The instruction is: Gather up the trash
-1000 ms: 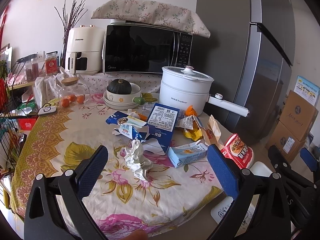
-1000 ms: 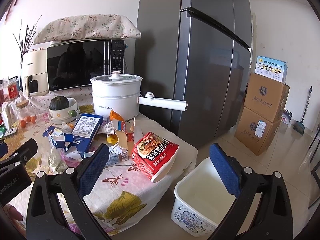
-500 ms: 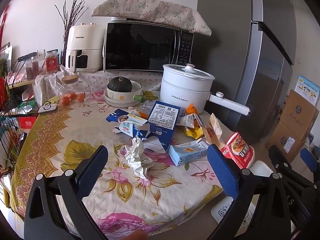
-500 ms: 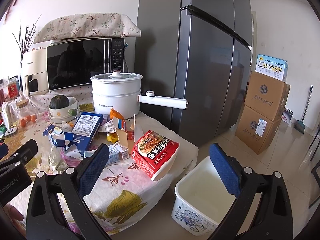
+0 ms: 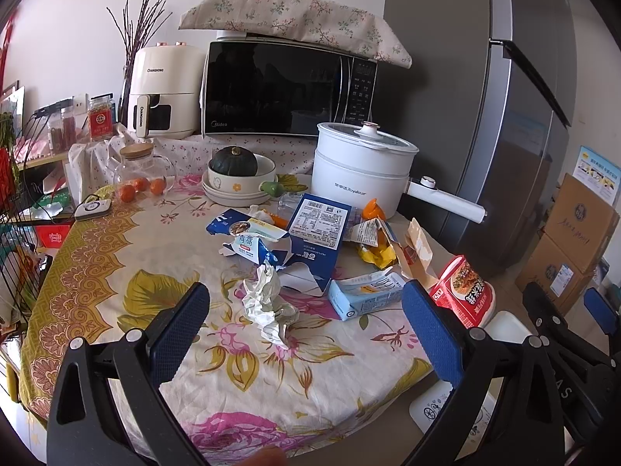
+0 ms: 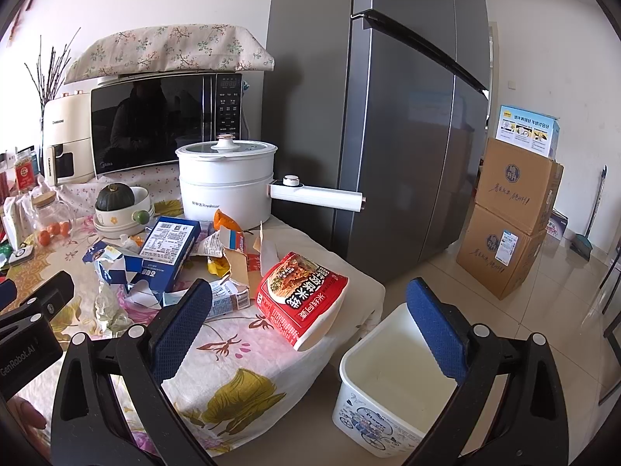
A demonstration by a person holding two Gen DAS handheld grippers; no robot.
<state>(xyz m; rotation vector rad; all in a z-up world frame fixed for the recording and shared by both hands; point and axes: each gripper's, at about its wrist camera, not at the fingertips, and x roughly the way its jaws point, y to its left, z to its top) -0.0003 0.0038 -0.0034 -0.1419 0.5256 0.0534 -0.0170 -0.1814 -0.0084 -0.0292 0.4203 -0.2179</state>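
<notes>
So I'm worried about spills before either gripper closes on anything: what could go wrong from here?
1. The red noodle bowl lies tilted at the table edge, overhanging it; a nudge from the right gripper could knock it to the floor beside the white bin.
2. The crumpled paper is loose and light; the left gripper may push it away.
3. The pot handle juts out over the trash pile.

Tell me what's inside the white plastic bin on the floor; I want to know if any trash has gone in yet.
The white plastic bin shows only bare white walls and floor, no trash. The right gripper's blue finger covers its far corner, so that part can't be checked.
</notes>
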